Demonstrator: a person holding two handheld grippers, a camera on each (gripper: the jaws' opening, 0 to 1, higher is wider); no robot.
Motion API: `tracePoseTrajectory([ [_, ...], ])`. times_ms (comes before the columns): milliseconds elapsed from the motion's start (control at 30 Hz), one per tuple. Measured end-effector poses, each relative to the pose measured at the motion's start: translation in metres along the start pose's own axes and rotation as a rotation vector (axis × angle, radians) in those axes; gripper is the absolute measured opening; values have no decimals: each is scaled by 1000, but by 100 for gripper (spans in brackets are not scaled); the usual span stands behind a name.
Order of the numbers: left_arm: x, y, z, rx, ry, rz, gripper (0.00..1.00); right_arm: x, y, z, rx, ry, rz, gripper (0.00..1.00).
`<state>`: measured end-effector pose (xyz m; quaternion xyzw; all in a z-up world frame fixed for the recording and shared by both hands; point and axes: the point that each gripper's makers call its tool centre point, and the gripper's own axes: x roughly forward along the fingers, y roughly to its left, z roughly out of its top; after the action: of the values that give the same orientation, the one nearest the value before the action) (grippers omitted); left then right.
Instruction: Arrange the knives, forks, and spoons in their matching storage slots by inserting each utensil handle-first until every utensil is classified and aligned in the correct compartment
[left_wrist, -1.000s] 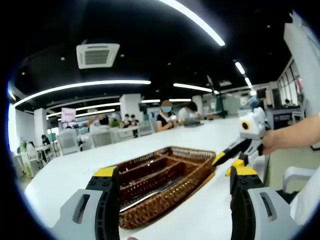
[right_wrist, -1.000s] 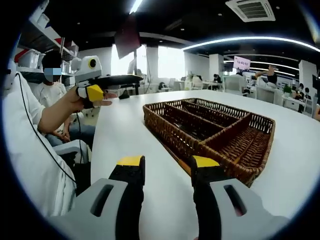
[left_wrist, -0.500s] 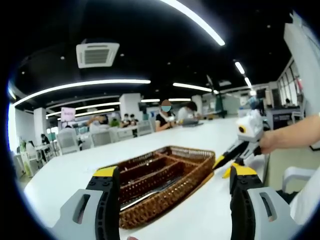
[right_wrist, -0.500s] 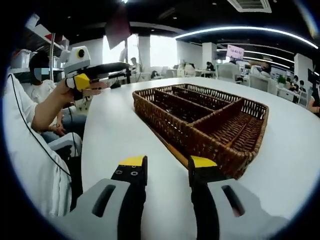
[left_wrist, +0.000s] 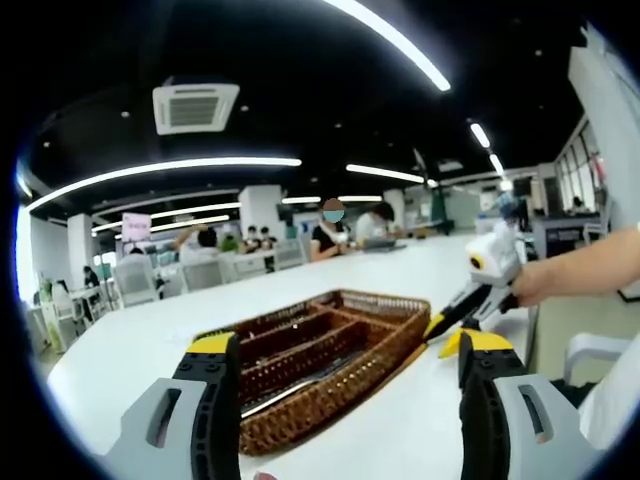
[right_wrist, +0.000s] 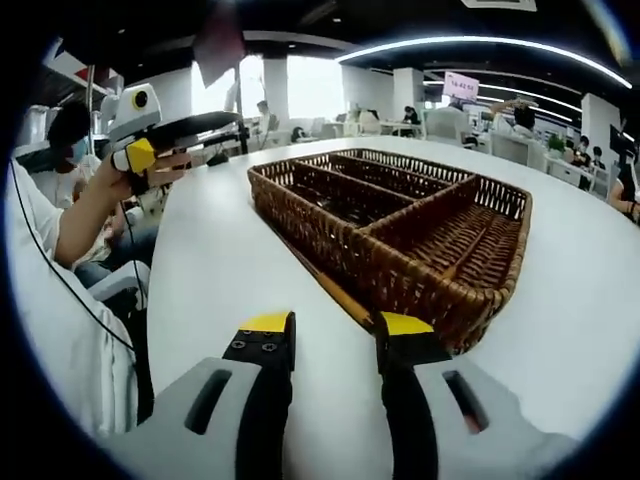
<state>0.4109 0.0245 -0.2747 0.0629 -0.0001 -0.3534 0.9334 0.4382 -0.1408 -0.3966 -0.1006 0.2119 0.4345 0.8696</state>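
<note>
In the left gripper view, the left gripper (left_wrist: 350, 345) hovers above the white tabletop (left_wrist: 130, 350) with its yellow-tipped fingers (left_wrist: 212, 345) spread wide, released and holding nothing. Between them lies the wicker cutlery tray (left_wrist: 330, 345), with something metallic in a near slot, too dim to name. At right, the right gripper (left_wrist: 452, 332) reaches in, held by a hand (left_wrist: 525, 285), its tips low beside the tray's corner.

In the right gripper view, the left gripper (right_wrist: 225, 128) is held up at left, clear of the tabletop (right_wrist: 220, 270). At centre the right gripper (right_wrist: 333, 330) has its fingers (right_wrist: 266, 328) a narrow gap apart, empty, pointing at the tray (right_wrist: 400, 220) just ahead. A thin yellowish strip (right_wrist: 335, 290) lies along the tray's near wall, hard to identify. A pink sign (right_wrist: 461, 85) far back bears writing too small to read.
</note>
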Motion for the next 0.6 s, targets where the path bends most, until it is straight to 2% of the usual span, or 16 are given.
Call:
tracePoseTrajectory([
  [200, 0, 0, -1, -1, 1, 0, 90, 2, -1, 2, -1, 7, 3, 32],
  [533, -3, 4, -4, -9, 8, 7, 89, 4, 11, -3, -10, 64, 58, 20],
  [600, -4, 5, -5, -10, 9, 10, 89, 3, 14, -3, -37, 80, 67, 16],
])
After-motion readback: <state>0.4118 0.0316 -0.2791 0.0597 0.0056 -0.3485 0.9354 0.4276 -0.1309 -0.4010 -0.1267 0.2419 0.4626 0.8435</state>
